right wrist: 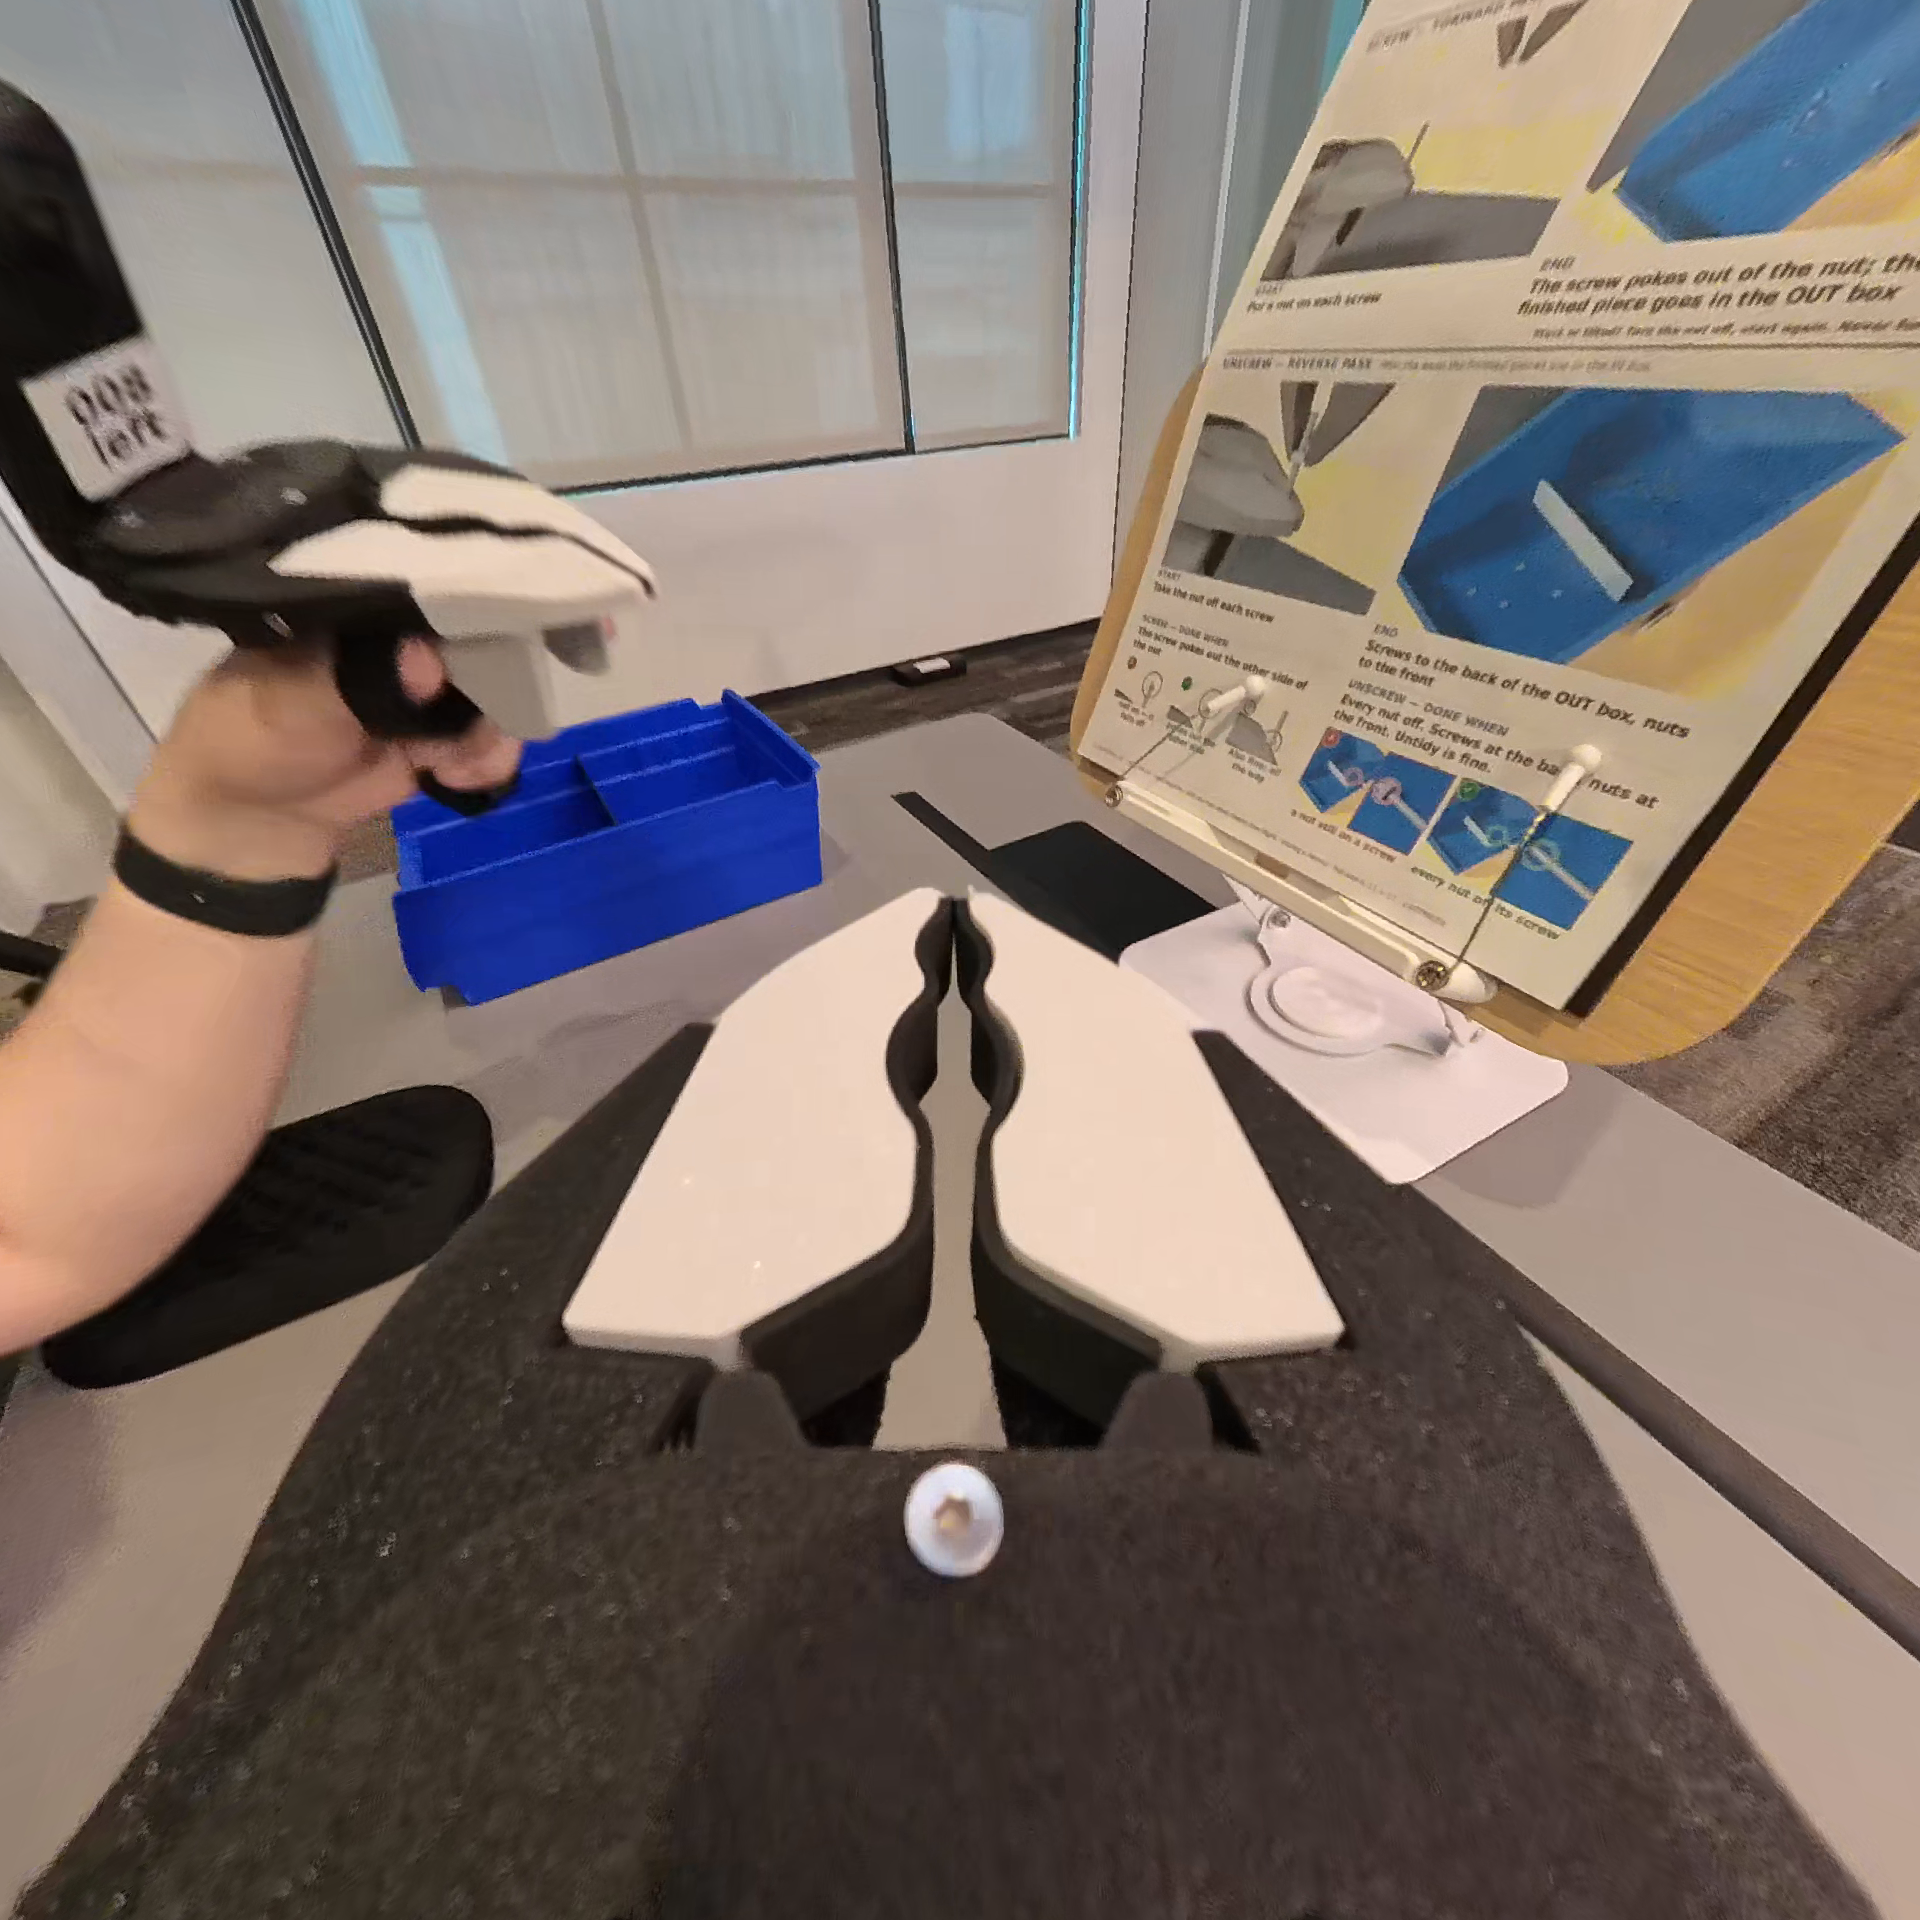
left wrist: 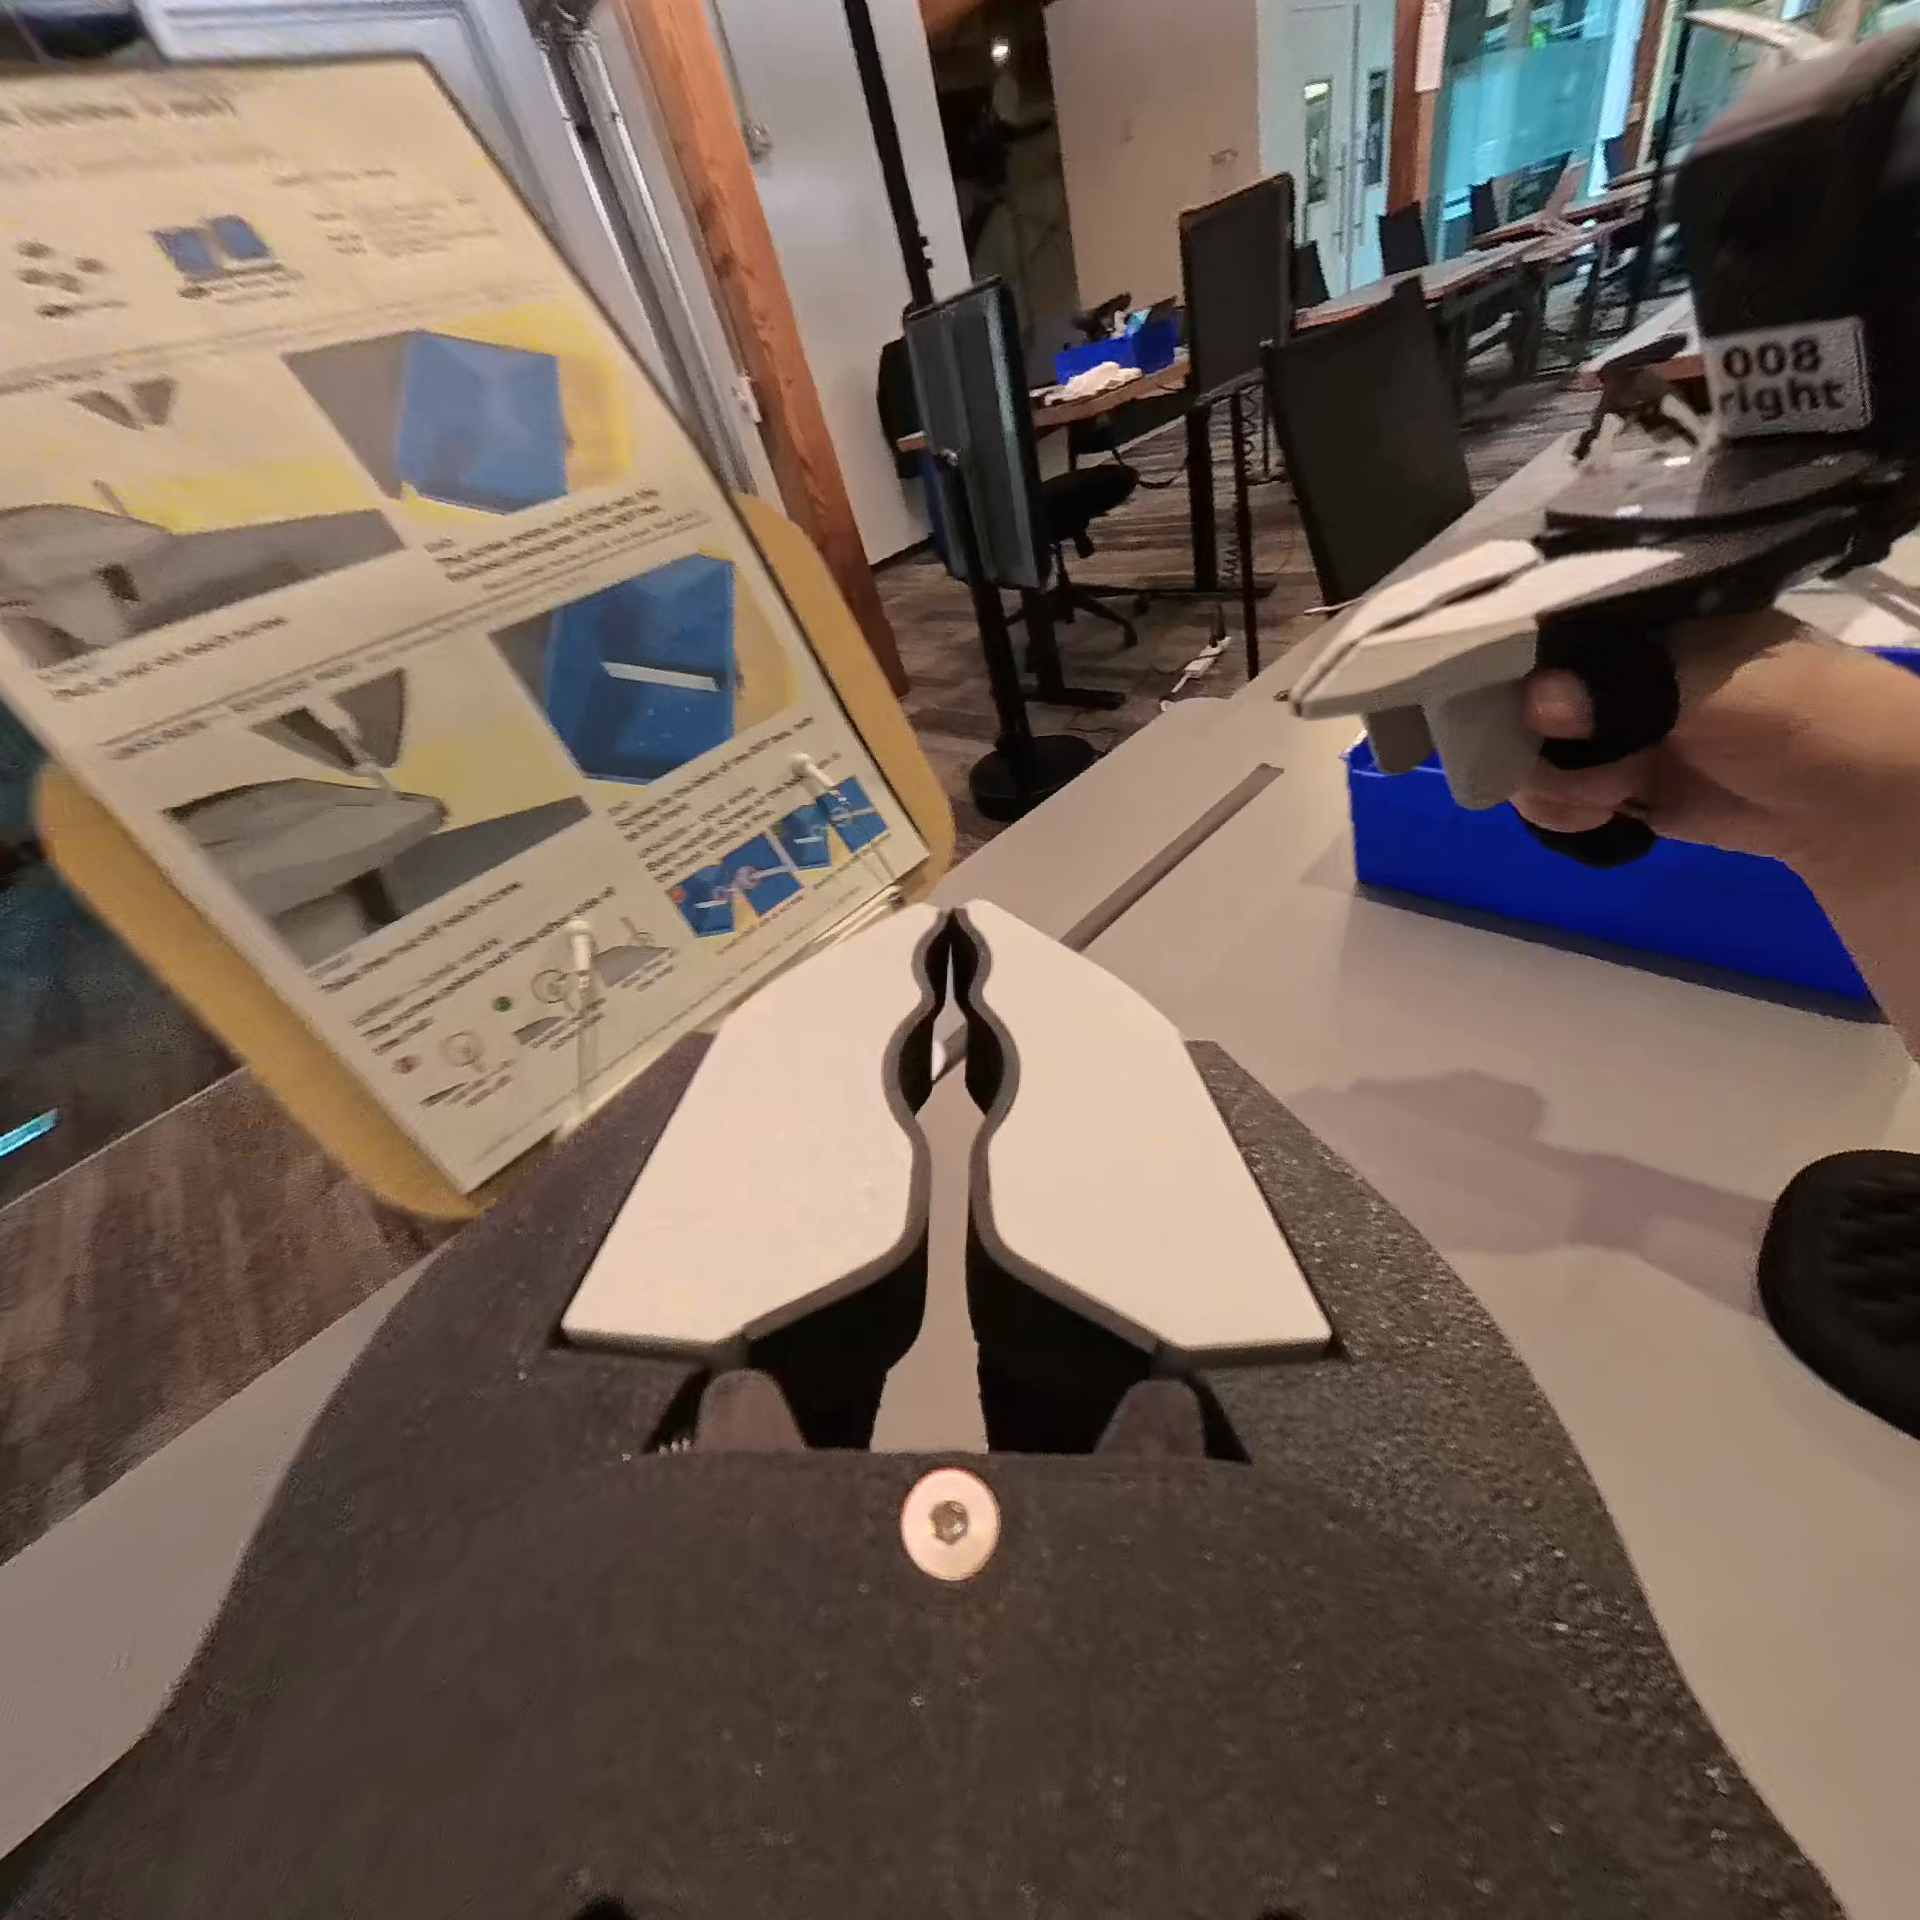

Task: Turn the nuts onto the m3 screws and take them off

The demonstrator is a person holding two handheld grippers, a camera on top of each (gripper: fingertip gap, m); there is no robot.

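Left wrist view: left gripper (left wrist: 951,920) closed tip to tip, nothing between its pale fingers, above the grey tabletop (left wrist: 1403,1039). Tilted printed instruction board on a wooden stand (left wrist: 436,644) lies ahead-left. Blue plastic bin (left wrist: 1558,883) sits well off to the right, under the right gripper (left wrist: 1314,698), also closed and empty.

Right wrist view: right gripper (right wrist: 954,914) fingertips together, holding nothing. Blue plastic compartment bin (right wrist: 623,862) ahead-left, long side running across the view, directly below the left gripper (right wrist: 634,587). Board's white base (right wrist: 1351,1049) just ahead-right. Black padded rest (right wrist: 312,1195) near left.
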